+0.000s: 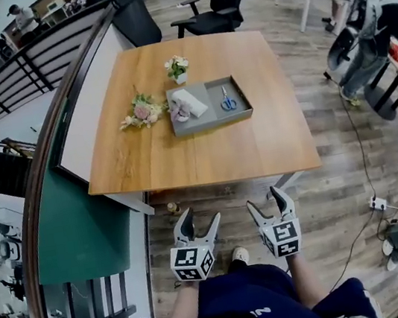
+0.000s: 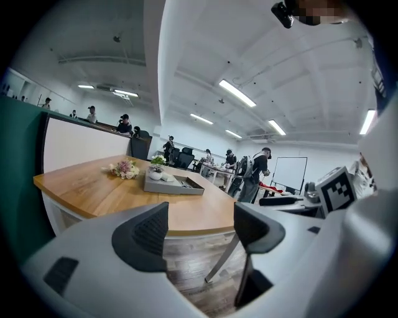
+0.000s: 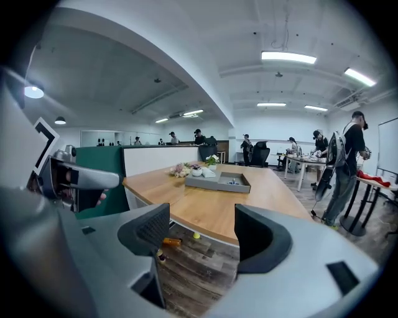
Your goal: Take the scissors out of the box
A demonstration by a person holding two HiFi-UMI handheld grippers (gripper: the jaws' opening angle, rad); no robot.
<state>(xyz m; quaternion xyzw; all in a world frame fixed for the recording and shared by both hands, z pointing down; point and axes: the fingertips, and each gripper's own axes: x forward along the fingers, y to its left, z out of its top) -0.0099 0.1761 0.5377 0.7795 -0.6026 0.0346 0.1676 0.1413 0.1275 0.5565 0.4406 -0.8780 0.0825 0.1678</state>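
Scissors (image 1: 228, 101), white roll (image 1: 189, 102) in grey box (image 1: 213, 122); left hand-held gripper (image 1: 200, 217) and right hand-held gripper (image 1: 265, 199) spread

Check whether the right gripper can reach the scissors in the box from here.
Probably not yet: the right gripper, open and empty, hangs short of the table, and the scissors lie in the box near its middle. Nothing blocks the way.

Wooden table (image 1: 199, 158), three items.
Grey box (image 1: 213, 124) near centre; flower bunch (image 1: 143, 112) just left of it; small flower pot (image 1: 178, 69) behind.
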